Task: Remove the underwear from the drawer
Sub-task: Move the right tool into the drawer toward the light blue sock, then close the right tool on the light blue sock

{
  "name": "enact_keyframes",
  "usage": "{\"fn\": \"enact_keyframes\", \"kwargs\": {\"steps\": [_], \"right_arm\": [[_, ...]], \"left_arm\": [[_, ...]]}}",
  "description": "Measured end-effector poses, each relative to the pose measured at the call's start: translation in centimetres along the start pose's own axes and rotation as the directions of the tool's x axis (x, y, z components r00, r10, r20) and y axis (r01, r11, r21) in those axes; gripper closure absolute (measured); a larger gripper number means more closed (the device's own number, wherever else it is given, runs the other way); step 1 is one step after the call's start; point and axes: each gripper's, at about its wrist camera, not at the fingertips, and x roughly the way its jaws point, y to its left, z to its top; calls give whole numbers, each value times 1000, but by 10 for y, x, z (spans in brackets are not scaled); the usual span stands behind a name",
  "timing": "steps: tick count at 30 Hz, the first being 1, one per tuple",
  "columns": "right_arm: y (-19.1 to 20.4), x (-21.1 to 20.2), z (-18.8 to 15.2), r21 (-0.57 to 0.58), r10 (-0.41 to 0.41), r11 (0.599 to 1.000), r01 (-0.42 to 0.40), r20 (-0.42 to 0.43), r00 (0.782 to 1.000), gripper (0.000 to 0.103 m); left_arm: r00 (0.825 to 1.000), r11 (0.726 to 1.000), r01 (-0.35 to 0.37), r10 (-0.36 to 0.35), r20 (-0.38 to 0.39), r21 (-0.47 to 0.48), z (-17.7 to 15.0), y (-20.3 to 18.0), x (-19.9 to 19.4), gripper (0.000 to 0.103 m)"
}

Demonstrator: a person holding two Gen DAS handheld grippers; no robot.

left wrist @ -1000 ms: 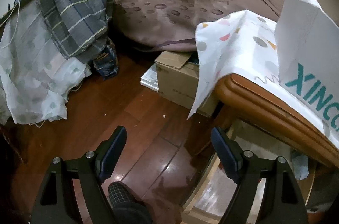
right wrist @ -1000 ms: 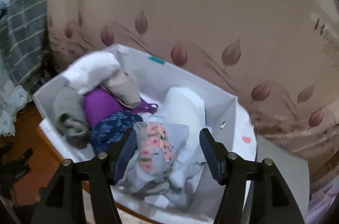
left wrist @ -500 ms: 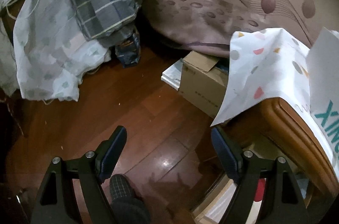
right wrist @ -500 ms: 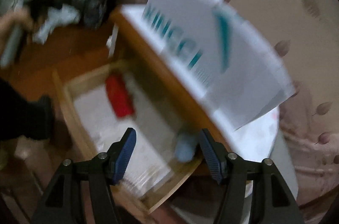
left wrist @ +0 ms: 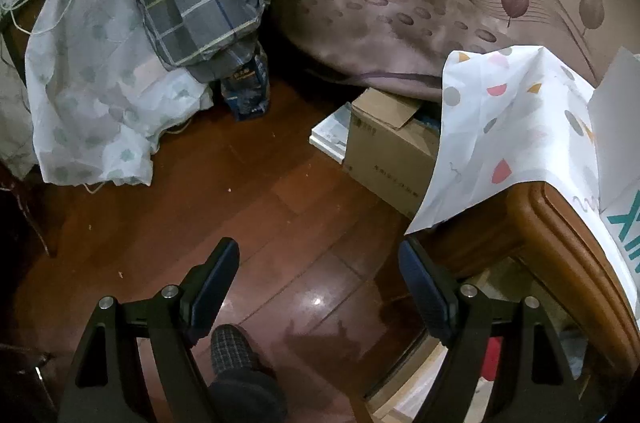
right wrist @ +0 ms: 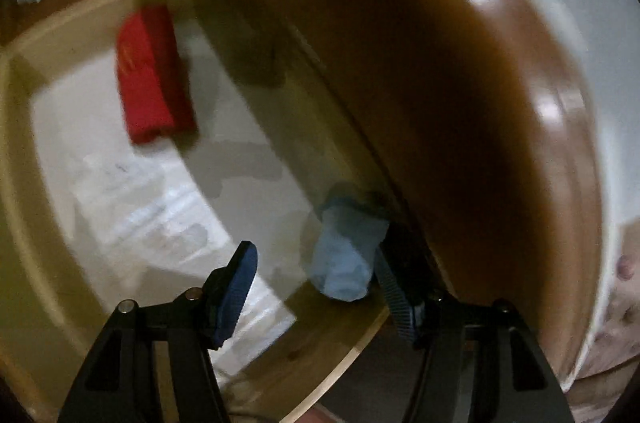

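Teal letters "XIN" are showing, cut off, on the white sheet (left wrist: pixel 624 223). Right gripper (right wrist: pixel 316 287), fingers wide, is hovering over the blurred pale-blue underwear bundle (right wrist: pixel 344 255) in the open wooden drawer (right wrist: pixel 24 143); left gripper (left wrist: pixel 320 275) is standing wide, empty.

1. Left gripper (left wrist: pixel 318 283): two matte black arms with triangular cut-outs, each carrying silver round screw heads at its pivots.
2. Left gripper fingers (left wrist: pixel 214 283): dark, flat, oblong pads with rounded tips.
3. Right gripper (right wrist: pixel 316 289): the same black frame with silver screws.
4. Right gripper fingers (right wrist: pixel 236 293): dark blue pads, finely ribbed on the inner face.
5. Person's foot (left wrist: pixel 232 349): dark checked slipper below a dark trouser leg (left wrist: pixel 248 399).
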Motion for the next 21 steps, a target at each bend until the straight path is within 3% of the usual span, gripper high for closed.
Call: {"fn": "enact_keyframes", "kwargs": {"steps": [9, 21], "right_arm": [[30, 43, -1, -153, -181, 973, 172, -50, 982, 42], [10, 70, -3, -77, -204, 978, 196, -112, 973, 42]], "left_arm": [[1000, 998, -12, 12, -1, 58, -7, -11, 2, 24], [1000, 992, -18, 19, -7, 126, -13, -28, 5, 23]]}}
